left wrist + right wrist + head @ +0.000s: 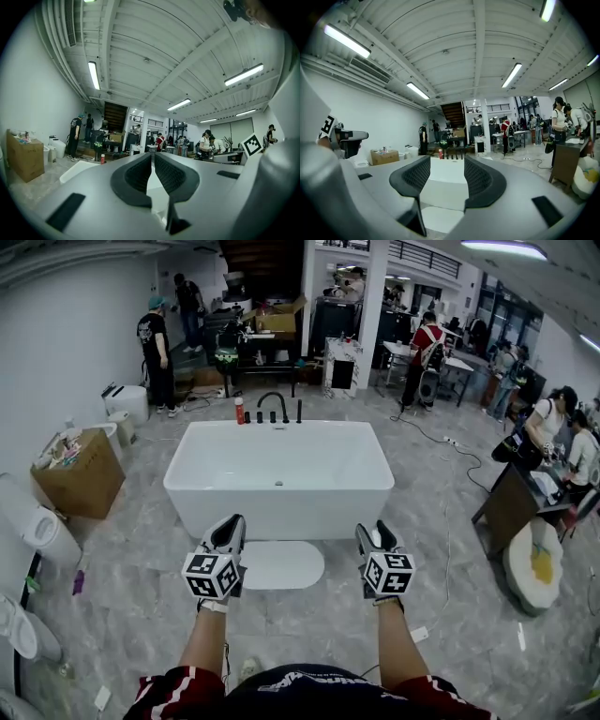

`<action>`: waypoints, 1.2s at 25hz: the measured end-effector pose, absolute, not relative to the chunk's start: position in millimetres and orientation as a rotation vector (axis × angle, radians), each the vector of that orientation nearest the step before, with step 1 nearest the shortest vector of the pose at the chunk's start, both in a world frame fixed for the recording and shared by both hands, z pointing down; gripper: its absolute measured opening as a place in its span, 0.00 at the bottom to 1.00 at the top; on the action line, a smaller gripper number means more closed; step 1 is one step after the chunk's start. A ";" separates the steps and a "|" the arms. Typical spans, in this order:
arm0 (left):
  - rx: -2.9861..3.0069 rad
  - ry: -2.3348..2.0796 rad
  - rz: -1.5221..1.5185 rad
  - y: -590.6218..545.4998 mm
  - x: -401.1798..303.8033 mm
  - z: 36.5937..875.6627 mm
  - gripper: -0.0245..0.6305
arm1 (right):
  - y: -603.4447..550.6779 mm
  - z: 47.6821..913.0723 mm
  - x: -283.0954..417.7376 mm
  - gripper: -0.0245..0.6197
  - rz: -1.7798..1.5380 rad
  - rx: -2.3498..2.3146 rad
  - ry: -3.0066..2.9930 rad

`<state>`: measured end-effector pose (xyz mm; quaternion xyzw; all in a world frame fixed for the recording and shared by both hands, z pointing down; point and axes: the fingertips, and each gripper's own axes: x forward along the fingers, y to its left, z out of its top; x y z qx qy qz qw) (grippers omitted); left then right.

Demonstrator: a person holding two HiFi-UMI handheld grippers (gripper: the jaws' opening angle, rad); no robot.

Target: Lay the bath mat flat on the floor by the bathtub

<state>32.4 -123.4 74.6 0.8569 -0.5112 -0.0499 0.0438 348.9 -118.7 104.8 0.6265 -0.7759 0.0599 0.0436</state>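
A wide workshop hall with a grey, marble-patterned floor (450, 549) lies below the person's two outstretched forearms.

The left gripper (230, 524) has its dark, ribbed jaw pads drawn almost together, with only a sliver of gap at the tips and nothing between them. The right gripper (373, 532) stands with its jaws well apart, and nothing is held there either. Through that gap its own view shows only what lies ahead. Each gripper carries a cube with black-and-white square markers at its rear.

The bath mat (286, 566) lies flat on the floor between the two grippers and slightly ahead of them. It is white, smooth and oval. In the head view its left edge passes behind the left gripper, while the right gripper is clear of its other end. In the right gripper view it shows low between the jaws. Whether either gripper touches it cannot be told.

Just beyond the mat stands the bathtub (279, 493), a white, glossy, rectangular tub with rounded corners. A black curved faucet (274, 404) rises at its far rim. Well off to the left gripper's side sits a brown cardboard box (80, 474).
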 end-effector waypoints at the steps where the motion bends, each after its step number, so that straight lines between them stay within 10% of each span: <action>1: 2.623 -1.562 -0.162 -120.4 33.5 71.4 0.08 | -115.5 103.2 347.7 0.42 0.179 1.914 -2.382; 30: 2.695 -1.623 -0.142 -114.1 25.7 61.6 0.06 | -101.2 91.2 310.1 0.25 0.105 1.872 -2.394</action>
